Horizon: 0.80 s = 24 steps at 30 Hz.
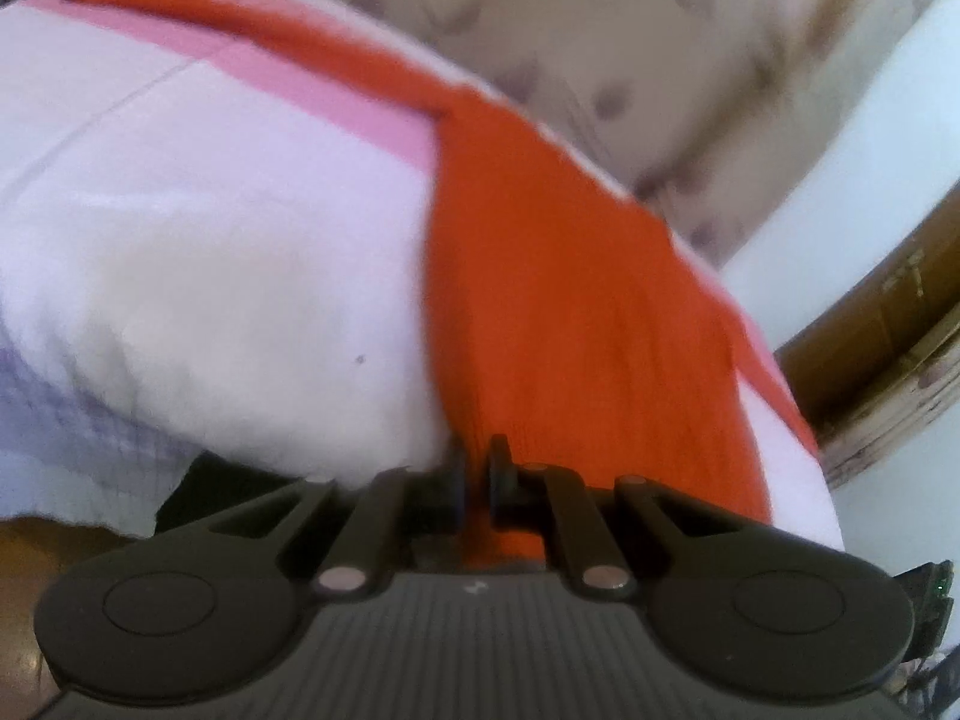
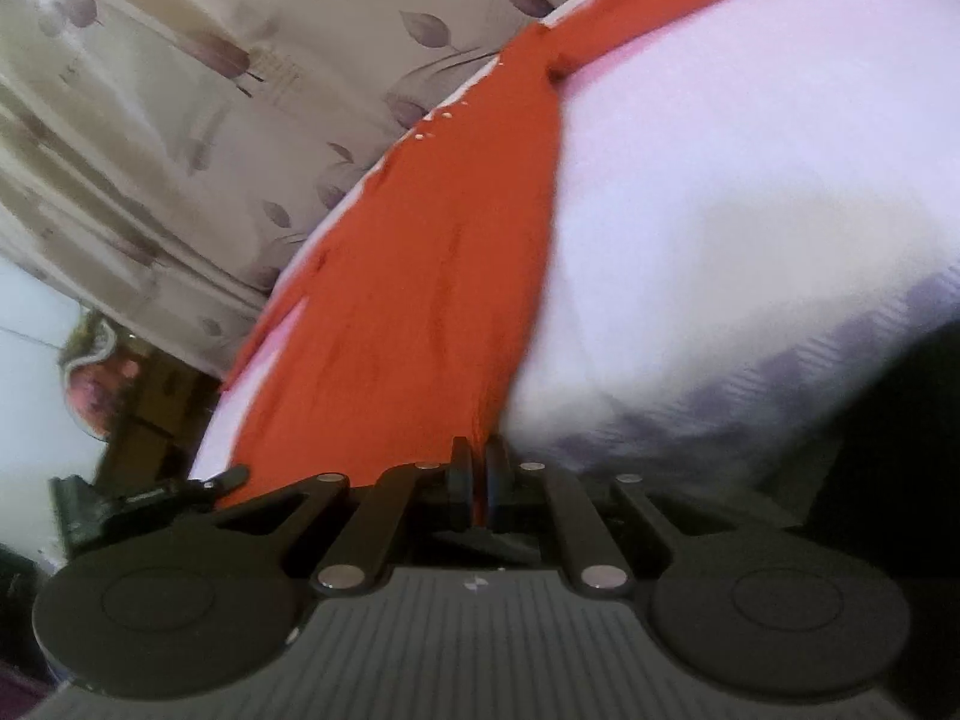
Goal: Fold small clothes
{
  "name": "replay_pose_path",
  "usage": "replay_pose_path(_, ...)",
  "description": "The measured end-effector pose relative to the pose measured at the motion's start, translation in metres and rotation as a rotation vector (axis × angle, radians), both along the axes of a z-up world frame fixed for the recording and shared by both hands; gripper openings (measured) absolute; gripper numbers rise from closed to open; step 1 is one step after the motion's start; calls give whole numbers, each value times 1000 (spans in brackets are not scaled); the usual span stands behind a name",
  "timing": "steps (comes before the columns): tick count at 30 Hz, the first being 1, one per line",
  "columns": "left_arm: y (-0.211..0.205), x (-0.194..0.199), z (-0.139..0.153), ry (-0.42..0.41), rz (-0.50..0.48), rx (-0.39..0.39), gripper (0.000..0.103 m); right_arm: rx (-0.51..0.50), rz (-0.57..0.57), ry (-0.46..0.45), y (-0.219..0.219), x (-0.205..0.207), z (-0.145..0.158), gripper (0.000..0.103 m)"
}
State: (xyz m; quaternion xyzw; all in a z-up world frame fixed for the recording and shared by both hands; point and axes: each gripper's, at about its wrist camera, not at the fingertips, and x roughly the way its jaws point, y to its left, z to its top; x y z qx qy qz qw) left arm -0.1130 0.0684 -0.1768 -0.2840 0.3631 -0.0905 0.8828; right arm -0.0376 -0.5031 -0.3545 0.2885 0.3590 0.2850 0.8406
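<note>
Orange garment (image 1: 576, 324) lies stretched flat over the pale bed cover (image 1: 210, 228), reaching from the near edge to the far one, with a sleeve running off along the pink stripe (image 1: 300, 78). I see my left gripper (image 1: 474, 480) nearly closed, pinching the garment's near hem. My right gripper (image 2: 478, 480) is clamped narrow on the hem too, cloth between the pads. Leaf-print curtain (image 2: 210, 90) hangs behind. Both views are blurred.
</note>
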Motion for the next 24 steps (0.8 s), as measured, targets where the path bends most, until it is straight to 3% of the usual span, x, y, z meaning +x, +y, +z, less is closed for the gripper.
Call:
replay_pose_path(1, 0, -2, 3, -23, 2, -9, 12, 33, 1, 12, -4, 1, -2, 16)
replay_pose_path(3, -1, -5, 14, -18, 12, 40, 33, 95, 7, 17, -12, -1, 0, 25)
replay_pose_path(4, 2, -11, 21, -30, 29, 66, 52, 115, 11, -3, -18, -5, 6, 41)
replay_pose_path(5, 6, -20, 30, -72, 70, 80, 67, 125, 7, -31, -26, -8, 12, 47)
replay_pose_path(8, 10, -42, 61, -247, 169, 96, 94, 76, -111, -155, -62, -12, 44, 52)
replay_pose_path(10, 5, -32, 75, -285, 147, 123, 94, 48, -256, -205, -94, -2, 60, 65)
replay_pose_path(13, -5, 1, 79, -332, 187, 183, 94, 111, -442, -225, -150, 28, 67, 66)
replay_pose_path(15, -3, 29, 71, -347, 212, 144, 94, 170, -555, -211, -186, 52, 65, 66)
replay_pose_path(18, 14, 73, 49, -305, 274, 42, 94, 240, -725, -161, -240, 88, 60, 66)
replay_pose_path(22, 29, 106, 22, -315, 370, -28, 94, 350, -806, -38, -285, 124, 43, 66)
replay_pose_path(24, 34, 118, 10, -298, 406, -40, 94, 338, -841, 11, -293, 137, 37, 66)
